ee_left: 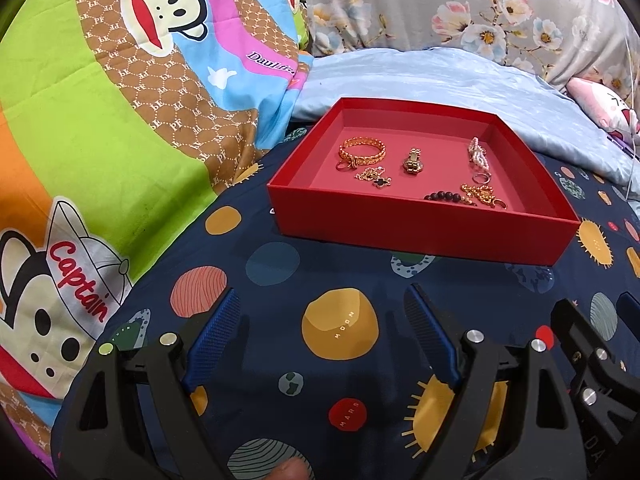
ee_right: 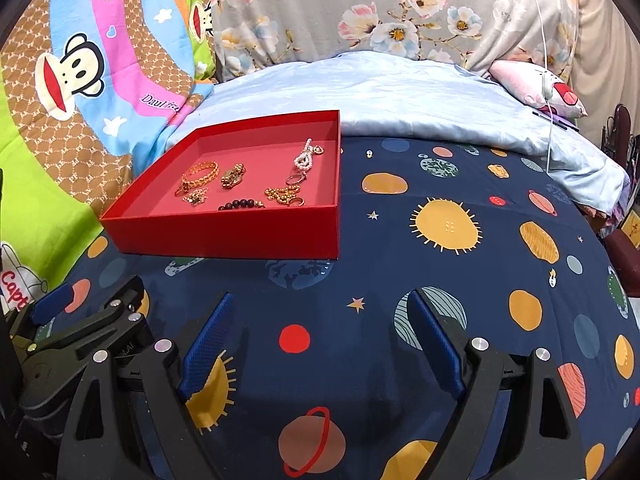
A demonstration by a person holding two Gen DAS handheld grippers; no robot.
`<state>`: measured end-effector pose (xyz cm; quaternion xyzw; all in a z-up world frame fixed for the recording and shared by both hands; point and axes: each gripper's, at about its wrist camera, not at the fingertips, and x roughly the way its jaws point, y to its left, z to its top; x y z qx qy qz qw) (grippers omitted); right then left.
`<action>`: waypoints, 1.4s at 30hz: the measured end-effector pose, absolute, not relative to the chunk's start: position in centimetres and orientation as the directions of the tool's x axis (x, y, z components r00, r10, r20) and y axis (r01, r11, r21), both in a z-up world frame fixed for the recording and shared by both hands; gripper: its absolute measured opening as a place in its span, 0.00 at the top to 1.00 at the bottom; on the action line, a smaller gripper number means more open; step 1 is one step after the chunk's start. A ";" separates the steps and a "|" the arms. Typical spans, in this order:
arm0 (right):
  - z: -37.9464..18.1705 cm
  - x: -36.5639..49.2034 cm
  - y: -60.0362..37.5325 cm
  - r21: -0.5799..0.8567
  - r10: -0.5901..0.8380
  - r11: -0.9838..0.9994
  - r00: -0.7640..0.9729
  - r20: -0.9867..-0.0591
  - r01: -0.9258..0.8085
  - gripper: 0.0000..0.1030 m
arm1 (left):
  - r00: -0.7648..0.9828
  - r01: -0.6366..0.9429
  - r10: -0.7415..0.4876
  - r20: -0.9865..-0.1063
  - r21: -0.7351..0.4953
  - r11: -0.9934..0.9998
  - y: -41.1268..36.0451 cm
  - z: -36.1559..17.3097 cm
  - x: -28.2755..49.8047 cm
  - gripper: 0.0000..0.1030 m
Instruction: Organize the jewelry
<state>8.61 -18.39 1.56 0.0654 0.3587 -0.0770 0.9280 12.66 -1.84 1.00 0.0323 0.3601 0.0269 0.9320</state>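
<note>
Planet-print cotton sheet, shallow square red cardboard tray, gold chains

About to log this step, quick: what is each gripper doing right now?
Left gripper: open, holding nothing, over the bedsheet.
Right gripper: open, holding nothing, short of the red tray.

Bare navy planet-print sheet lies between your two grippers and red tray: nothing on it. Tray's low front wall stands across your path; top open, so you enter from above. Inside, jewelry sits in scattered clusters with bare floor between. Cartoon quilt rises just left of tray, pale blue blanket mounds behind it. Right of tray, sheet stays open. Your grippers sit close side by side.
</note>
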 end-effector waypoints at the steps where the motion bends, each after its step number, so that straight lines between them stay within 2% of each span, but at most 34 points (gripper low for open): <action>1: 1.6 8.6 -18.2 0.056 -0.101 0.981 0.728 -0.678 0.188 0.17 | 0.739 -0.030 0.070 -0.670 0.072 0.997 -1.7 1.0 12.6 0.21; 5: 1.6 8.7 -17.6 0.015 -0.118 0.984 0.723 -0.681 0.175 0.17 | 0.731 -0.039 0.060 -0.680 0.046 0.998 -1.3 0.9 12.8 0.21; 18: 1.6 8.4 -17.9 0.030 -0.113 0.983 0.730 -0.674 0.181 0.16 | 0.738 -0.023 0.043 -0.673 0.038 0.999 -1.4 1.0 12.6 0.21; 42: 1.6 8.4 -18.0 0.040 -0.108 0.982 0.729 -0.676 0.183 0.16 | 0.726 -0.034 0.082 -0.683 0.084 0.996 -1.8 0.8 12.9 0.20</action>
